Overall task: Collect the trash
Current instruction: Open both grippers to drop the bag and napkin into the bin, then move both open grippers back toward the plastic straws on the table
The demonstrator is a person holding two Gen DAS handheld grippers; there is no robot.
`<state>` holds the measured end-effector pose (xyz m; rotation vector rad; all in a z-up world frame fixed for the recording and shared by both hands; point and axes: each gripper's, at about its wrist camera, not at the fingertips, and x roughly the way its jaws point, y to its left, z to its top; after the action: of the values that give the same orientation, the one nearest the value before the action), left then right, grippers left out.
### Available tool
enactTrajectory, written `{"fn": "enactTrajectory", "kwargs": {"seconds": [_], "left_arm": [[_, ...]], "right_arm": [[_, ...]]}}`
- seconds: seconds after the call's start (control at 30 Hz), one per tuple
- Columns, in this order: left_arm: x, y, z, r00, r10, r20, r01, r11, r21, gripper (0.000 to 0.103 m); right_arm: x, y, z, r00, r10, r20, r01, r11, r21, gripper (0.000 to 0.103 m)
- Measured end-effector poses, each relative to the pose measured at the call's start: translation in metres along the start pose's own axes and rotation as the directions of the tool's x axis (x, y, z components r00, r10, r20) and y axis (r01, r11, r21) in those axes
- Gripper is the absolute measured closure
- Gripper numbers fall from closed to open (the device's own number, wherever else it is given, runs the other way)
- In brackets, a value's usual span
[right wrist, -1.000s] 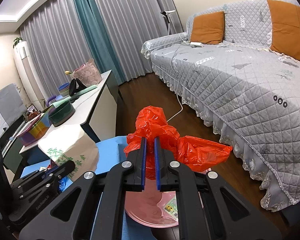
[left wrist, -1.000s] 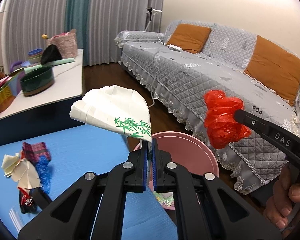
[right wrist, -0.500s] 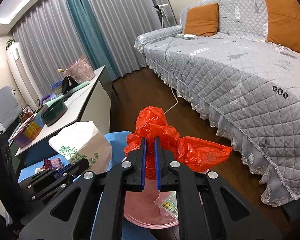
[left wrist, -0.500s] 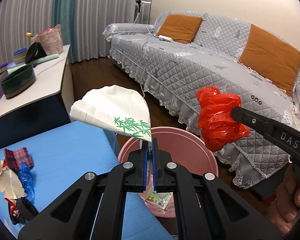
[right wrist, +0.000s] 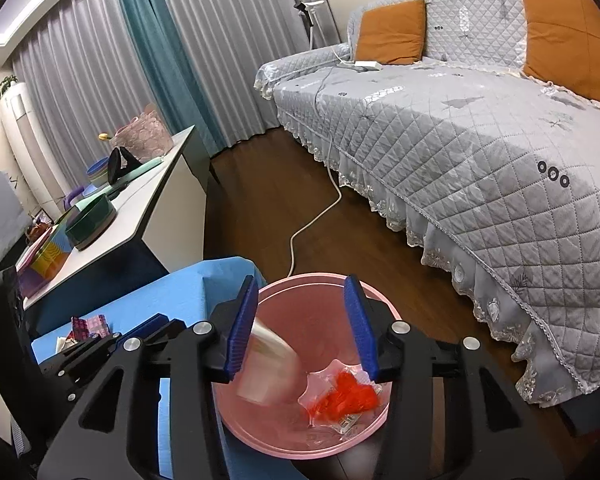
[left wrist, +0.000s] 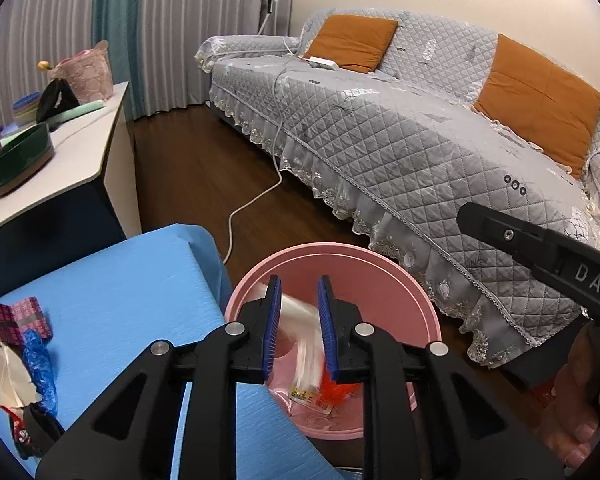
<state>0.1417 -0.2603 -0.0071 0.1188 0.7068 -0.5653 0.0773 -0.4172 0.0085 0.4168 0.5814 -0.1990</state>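
A pink bin (left wrist: 384, 272) stands on the floor beside the blue table (left wrist: 112, 292); it also shows in the right wrist view (right wrist: 324, 280). My left gripper (left wrist: 299, 300) is open above it. The white paper bag (left wrist: 302, 340) is blurred, dropping into the bin; it shows in the right wrist view (right wrist: 266, 368) too. My right gripper (right wrist: 302, 322) is open over the bin. The red plastic bag (right wrist: 346, 396) lies at the bin's bottom with other wrappers. More trash (left wrist: 18, 356) lies on the blue table at the left: paper scraps, a checked wrapper, blue plastic.
A grey quilted sofa (left wrist: 400, 140) with orange cushions runs along the right. A white side table (left wrist: 56, 160) with a green bowl and baskets stands at the left. A white cable (left wrist: 256, 196) trails across the dark wood floor.
Both grippers opened over the bin. The red bag fell in and the white paper bag is falling. Both grippers tilted down toward the bin.
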Motion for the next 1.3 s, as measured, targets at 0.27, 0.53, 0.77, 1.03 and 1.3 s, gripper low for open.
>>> {"fn": "enactTrajectory", "kwargs": {"seconds": [0.27,0.53,0.77,1.03,1.3], "left_arm": [[-0.018,0.008,-0.005,1.000,0.022,0.018,-0.021,1.000,-0.021,0.084],[-0.044,0.019,-0.014,0.998,0.050,0.040,-0.048,0.998,-0.052,0.084],[-0.067,0.032,-0.025,0.995,0.078,0.056,-0.073,0.995,-0.071,0.084],[-0.101,0.054,-0.036,0.989,0.120,0.085,-0.111,0.988,-0.107,0.084],[-0.137,0.090,-0.060,0.976,0.196,0.094,-0.179,0.969,-0.170,0.084]], "right_arm": [[-0.004,0.006,0.001,1.000,0.012,0.020,-0.012,1.000,-0.007,0.057],[-0.015,0.017,-0.001,0.998,0.033,0.046,-0.031,0.999,-0.031,0.057],[-0.023,0.031,-0.005,0.997,0.055,0.061,-0.051,0.997,-0.066,0.057],[-0.026,0.058,-0.017,0.995,0.091,0.047,-0.084,0.988,-0.127,0.058],[-0.031,0.099,-0.032,0.989,0.145,0.029,-0.136,0.969,-0.207,0.059]]}}
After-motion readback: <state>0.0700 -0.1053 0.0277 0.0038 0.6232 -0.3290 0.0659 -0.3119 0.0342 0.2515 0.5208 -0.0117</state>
